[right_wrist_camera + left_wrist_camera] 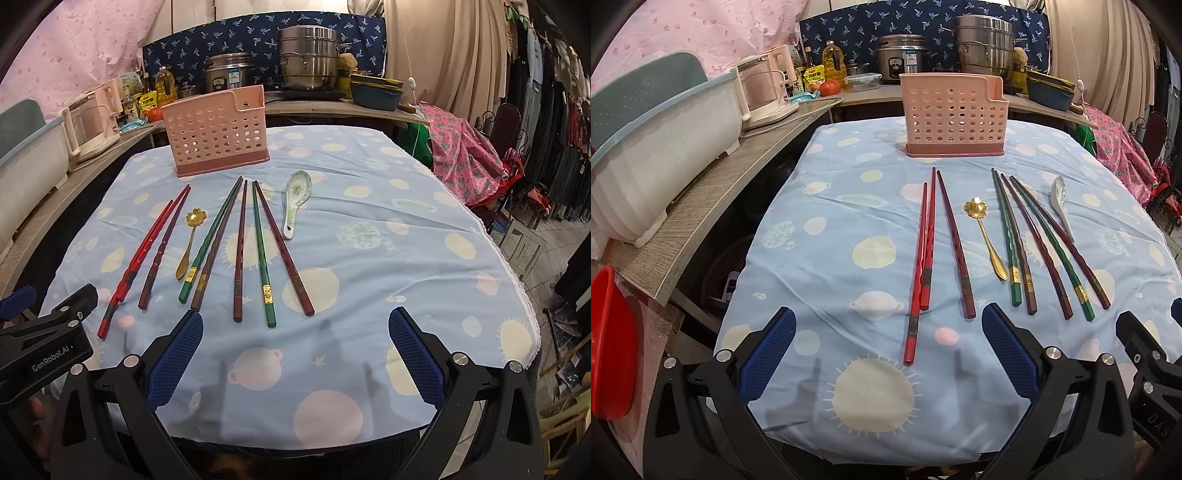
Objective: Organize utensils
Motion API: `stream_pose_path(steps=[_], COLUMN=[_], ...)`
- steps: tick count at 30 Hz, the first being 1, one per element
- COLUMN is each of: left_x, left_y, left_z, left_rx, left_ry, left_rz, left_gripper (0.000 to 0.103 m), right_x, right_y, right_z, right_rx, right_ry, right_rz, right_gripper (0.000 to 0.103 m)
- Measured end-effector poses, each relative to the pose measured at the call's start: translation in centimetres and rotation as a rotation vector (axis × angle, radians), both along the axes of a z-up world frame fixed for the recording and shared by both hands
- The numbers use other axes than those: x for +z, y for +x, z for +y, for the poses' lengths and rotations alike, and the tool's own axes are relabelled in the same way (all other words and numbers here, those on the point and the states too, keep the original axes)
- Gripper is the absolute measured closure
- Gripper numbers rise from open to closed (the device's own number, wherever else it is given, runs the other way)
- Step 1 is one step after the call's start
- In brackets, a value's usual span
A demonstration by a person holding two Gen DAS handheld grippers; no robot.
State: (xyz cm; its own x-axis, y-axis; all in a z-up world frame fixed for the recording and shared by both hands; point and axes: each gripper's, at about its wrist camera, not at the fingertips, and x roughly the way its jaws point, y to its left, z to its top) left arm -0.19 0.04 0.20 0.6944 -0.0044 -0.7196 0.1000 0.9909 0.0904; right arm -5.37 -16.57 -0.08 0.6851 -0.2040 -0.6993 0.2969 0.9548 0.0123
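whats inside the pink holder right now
Nothing shows above the rim or through the holes of the pink utensil holder. Its floor is hidden by the walls. The chopsticks and both spoons lie on the tablecloth in front.

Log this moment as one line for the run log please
stage: start | left gripper: open, empty | right gripper: open, empty | chopsticks, gold spoon, ceramic spoon: on tablecloth | pink caddy: upright

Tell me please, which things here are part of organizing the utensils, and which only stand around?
Part of the job: pink holder, red chopsticks, green and dark chopsticks, gold spoon, white ceramic spoon.

Only standing around: steel pots, kettle, oil bottle, dish rack.
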Motion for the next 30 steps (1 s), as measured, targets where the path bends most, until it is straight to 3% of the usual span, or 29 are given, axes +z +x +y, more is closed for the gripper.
stream_pose_path(steps=[30], left_x=[-0.39], left_y=[0.63], left_z=[0.97], left_rx=[0.022], left_ry=[-0.020], left_rz=[0.006], left_gripper=[0.007], right_x=[-0.18], right_y=[0.15], right_z=[-0.62], right_rx=[-0.017], right_ry=[-0.006], right_rz=[0.003], right_gripper=[0.007])
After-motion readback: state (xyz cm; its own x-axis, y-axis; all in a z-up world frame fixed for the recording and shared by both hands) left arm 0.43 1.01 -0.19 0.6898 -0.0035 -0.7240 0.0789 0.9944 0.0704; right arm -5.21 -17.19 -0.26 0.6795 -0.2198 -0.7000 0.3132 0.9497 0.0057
